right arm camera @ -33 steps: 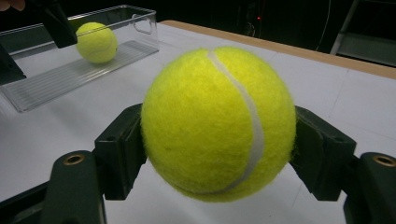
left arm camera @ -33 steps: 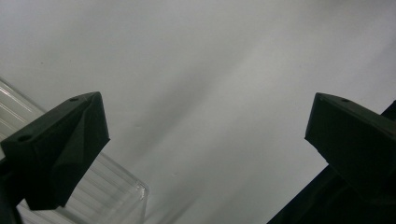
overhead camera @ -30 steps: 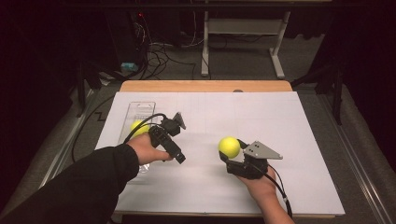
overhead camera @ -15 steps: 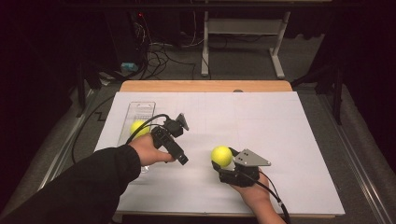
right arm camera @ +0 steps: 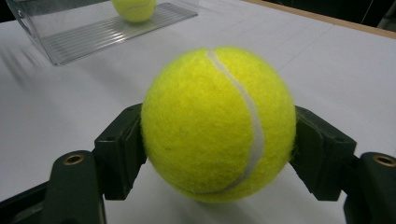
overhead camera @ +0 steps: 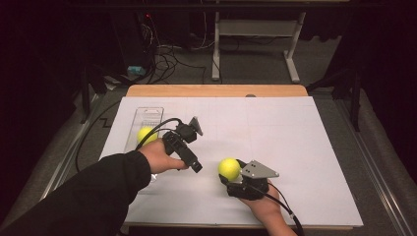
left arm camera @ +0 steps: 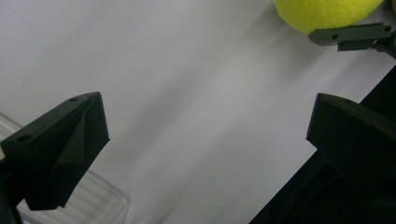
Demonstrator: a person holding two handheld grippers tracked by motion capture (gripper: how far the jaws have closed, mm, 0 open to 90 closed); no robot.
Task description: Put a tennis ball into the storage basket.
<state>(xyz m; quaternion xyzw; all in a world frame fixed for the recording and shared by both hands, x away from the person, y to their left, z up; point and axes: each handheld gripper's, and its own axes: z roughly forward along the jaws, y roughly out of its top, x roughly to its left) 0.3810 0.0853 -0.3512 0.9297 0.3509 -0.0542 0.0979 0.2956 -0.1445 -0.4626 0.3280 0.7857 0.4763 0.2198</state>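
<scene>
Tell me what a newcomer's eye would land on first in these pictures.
The bright yellow tennis ball clamped in the right gripper, near the table's front edge, stands out against the white sheet. A second ball lies in the clear tray at the left, just behind the open, empty left gripper.

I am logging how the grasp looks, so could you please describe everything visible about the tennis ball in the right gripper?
The tennis ball is fuzzy yellow-green felt with a curved white seam. It sits clamped between the black jaws of the right gripper, one jaw on each side, low over the white table cover.
</scene>
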